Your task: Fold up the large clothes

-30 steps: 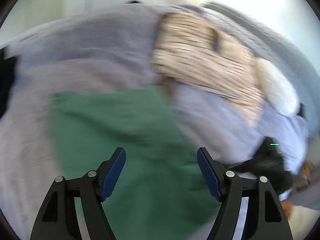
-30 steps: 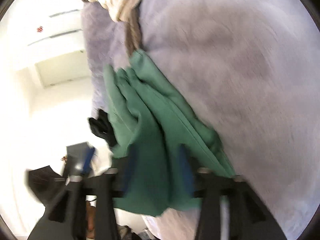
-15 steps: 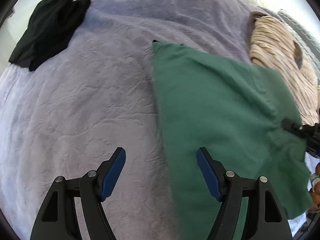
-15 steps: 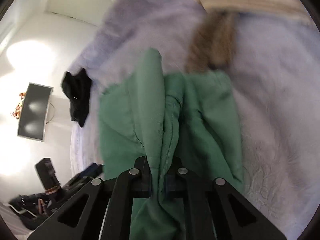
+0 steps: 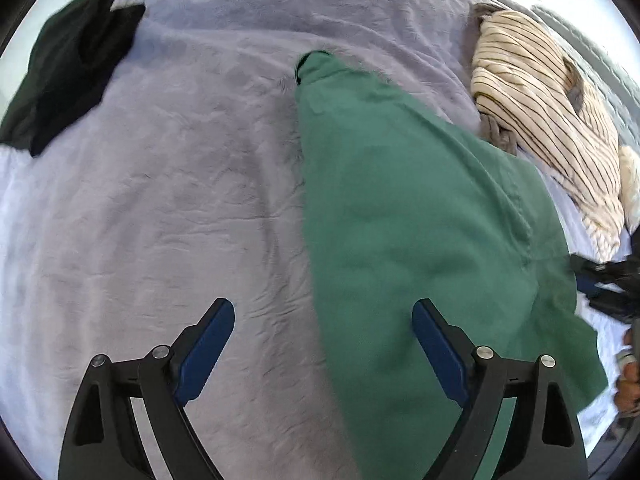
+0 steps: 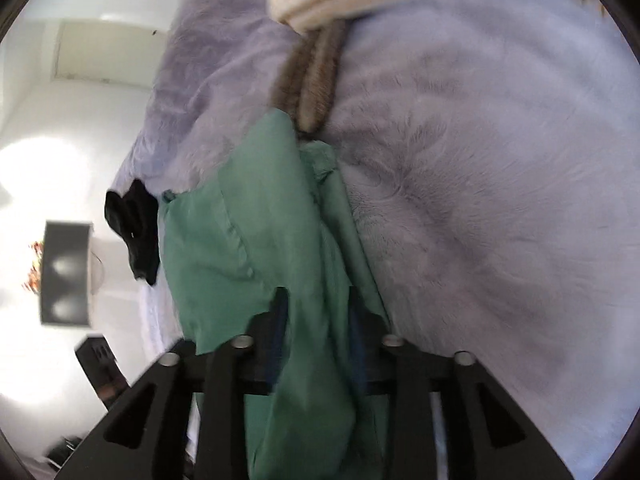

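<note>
Lying flat on the bed (image 5: 168, 184) beside the striped top (image 5: 544, 112), the green garment (image 5: 408, 216) could slump and lose its fold, since the right gripper (image 6: 318, 332) has just been loosening around bunched cloth while the left gripper (image 5: 322, 354) hangs wide and empty.

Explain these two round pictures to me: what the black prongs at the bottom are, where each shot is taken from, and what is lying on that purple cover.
No robot here: a person holds a two-finger gripper in each hand, each with a fisheye camera looking along its fingers.

In the left camera view, the left gripper stands open and empty above the purple bedcover. On the cover lie a green garment, a black garment and a striped beige garment.

In the right camera view, the right gripper has green cloth bunched between its fingers. Its jaws have just been opening; blur hides whether the pads press the cloth.
</note>
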